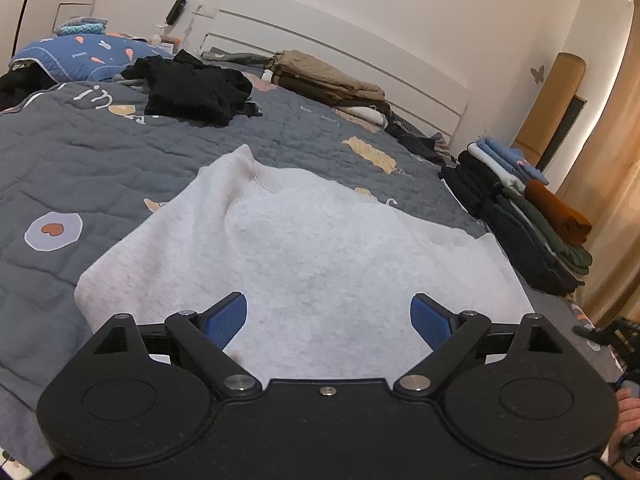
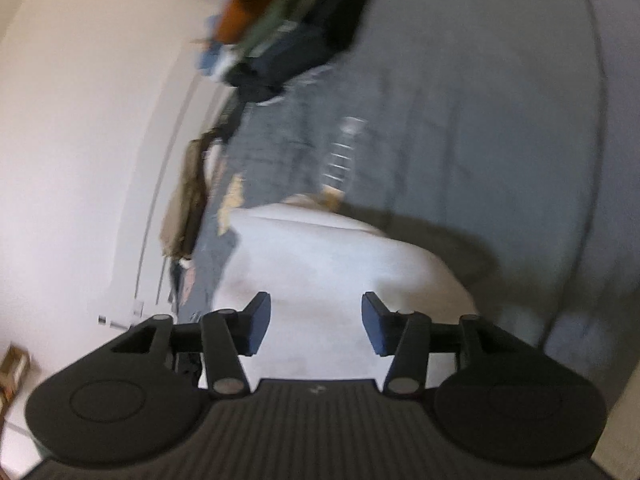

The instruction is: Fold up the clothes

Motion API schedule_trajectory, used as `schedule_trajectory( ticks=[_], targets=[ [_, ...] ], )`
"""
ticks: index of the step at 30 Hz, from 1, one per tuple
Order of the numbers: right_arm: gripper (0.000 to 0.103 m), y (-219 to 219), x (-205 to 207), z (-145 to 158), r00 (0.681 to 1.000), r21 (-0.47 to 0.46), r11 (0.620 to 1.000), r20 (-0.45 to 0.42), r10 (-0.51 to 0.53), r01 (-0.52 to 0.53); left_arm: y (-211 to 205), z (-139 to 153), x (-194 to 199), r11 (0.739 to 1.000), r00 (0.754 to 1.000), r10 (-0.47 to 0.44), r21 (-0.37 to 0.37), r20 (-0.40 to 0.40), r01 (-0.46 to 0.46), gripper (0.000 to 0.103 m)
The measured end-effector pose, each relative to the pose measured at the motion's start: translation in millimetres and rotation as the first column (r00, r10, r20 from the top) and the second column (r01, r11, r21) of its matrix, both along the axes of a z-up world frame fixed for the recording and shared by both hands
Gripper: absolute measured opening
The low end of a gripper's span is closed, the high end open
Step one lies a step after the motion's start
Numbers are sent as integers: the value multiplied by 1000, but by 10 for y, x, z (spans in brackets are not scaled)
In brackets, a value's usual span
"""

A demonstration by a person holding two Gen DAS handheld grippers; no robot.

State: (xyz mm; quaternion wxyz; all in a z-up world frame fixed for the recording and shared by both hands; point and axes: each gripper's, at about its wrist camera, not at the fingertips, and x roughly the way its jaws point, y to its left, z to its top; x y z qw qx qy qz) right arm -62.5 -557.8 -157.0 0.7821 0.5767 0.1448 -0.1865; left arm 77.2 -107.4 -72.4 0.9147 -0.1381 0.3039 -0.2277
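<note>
Bed quilt (image 1: 100, 152) bears folded stack (image 1: 528, 216) beside grey garment (image 1: 304, 248).

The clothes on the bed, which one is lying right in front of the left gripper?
The light grey garment, spread flat directly ahead of the open left gripper. The black heap, tan folded pile and mixed stack all lie farther off.

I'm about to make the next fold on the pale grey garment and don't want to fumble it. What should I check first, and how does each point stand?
1. Left gripper open, nothing held: ok.
2. Right gripper open, nothing held: ok.
3. Pale grey garment lying on the quilt, in front of both grippers: ok.
4. Garment flat: not ok, a ridge stands up near its far edge.
5. Folded stack apart from the garment: ok.
6. Right view sharp enough to aim: not ok, blurred.
</note>
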Motion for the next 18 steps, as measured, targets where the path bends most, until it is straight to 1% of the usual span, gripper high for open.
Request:
schedule_trajectory(
  ticks=[2, 4, 7, 9, 11, 15, 18],
  targets=[
    [56, 19, 74, 142, 1000, -53, 998, 2, 31, -31, 18, 24, 31, 1000, 1000, 0, -2, 7, 0, 89],
    [59, 20, 214, 282, 998, -117, 991, -15, 68, -70, 44, 79, 98, 1000, 1000, 0, 9, 29, 0, 89],
    [63, 14, 405, 490, 994, -232, 967, -55, 91, -102, 134, 190, 270, 1000, 998, 27, 11, 62, -28, 90],
    [66, -13, 608, 587, 989, -320, 938, -104, 107, -135, 207, 239, 406, 998, 996, 59, 9, 69, -60, 90],
    [67, -45, 794, 649, 982, -397, 903, -152, 115, -167, 241, 264, 571, 996, 993, 76, 41, 85, -80, 90],
    [69, -124, 1152, 707, 959, -483, 836, -231, 164, -259, 256, 244, 940, 990, 992, 90, 96, 93, -99, 90],
    [69, -161, 1440, 721, 934, -535, 773, -287, 213, -341, 257, 225, 1216, 984, 990, 97, 138, 101, -111, 90]
  ],
)
